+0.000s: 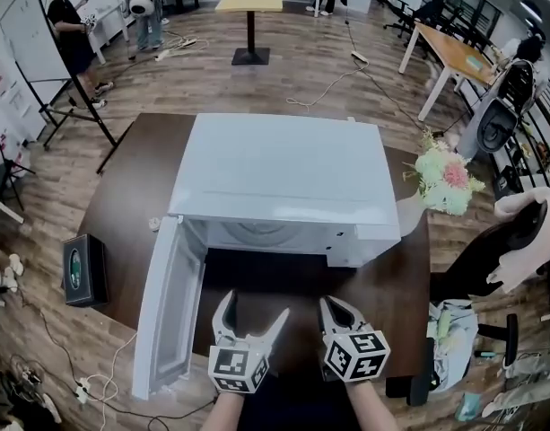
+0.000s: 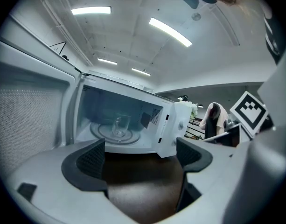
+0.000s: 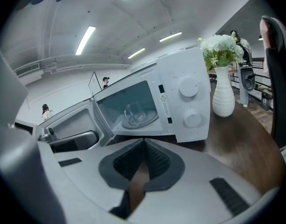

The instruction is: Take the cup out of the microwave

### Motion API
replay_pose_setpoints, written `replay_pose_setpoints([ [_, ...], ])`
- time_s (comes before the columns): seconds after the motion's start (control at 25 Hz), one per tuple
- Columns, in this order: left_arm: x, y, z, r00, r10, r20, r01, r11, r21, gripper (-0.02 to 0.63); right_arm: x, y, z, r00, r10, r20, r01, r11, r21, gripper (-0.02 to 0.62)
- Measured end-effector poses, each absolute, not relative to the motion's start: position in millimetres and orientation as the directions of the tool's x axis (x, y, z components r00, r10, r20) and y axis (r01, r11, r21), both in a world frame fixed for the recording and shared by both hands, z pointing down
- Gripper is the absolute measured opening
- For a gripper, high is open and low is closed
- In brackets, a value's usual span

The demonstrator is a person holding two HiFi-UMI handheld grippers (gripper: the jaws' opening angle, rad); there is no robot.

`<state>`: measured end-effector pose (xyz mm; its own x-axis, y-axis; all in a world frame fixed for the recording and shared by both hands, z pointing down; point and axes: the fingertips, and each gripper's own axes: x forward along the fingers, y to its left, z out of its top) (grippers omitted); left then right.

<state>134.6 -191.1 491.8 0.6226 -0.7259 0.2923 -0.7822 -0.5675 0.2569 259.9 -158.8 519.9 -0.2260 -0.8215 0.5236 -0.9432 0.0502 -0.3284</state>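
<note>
From the head view, the white microwave (image 1: 283, 173) stands on a dark table (image 1: 113, 214), and its door (image 1: 167, 317) hangs open to the left side. Both tools wait just before the opening. The left gripper (image 1: 255, 315) has its jaws spread wide, and the right gripper (image 1: 337, 311) beside it has its jaws together. From above, the inside of the oven is hidden, so the cup does not show here.

In the left gripper view, the two dark pads (image 2: 91, 160) stand far apart with only the table surface between them. The clear cup (image 2: 120, 125) is ahead of the jaws and a little to the left of their middle line. It stands upright on the glass plate (image 2: 115, 134) inside the cavity. I think the wide opening is there so that the jaws can go around the cup. This gripper seems the one meant to take it.

In the right gripper view, the jaws are pressed together and nothing is between them. The cup is again ahead, inside the oven. A white vase (image 3: 225, 94) with flowers (image 3: 219, 45) stands to the right of the jaws, near the microwave's side. The closed right tool probably only waits aside.
</note>
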Motion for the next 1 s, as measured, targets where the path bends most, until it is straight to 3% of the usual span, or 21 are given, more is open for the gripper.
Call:
replay_pose_setpoints([
  [0.56,149.8,-231.1,505.0,0.534,-0.794,0.291,-0.845,-0.487,0.222,0.462,267.6,-196.9,536.4,-0.343,-0.788,0.511,-0.931,0.213,-0.297,-0.005],
  [1.0,155.3,-297.0,503.3,0.518,-0.815,0.261,-0.855,-0.497,0.144,0.462,260.1,-206.2,547.5,-0.382,-0.767,0.516,-0.914,0.233,-0.331,-0.005],
])
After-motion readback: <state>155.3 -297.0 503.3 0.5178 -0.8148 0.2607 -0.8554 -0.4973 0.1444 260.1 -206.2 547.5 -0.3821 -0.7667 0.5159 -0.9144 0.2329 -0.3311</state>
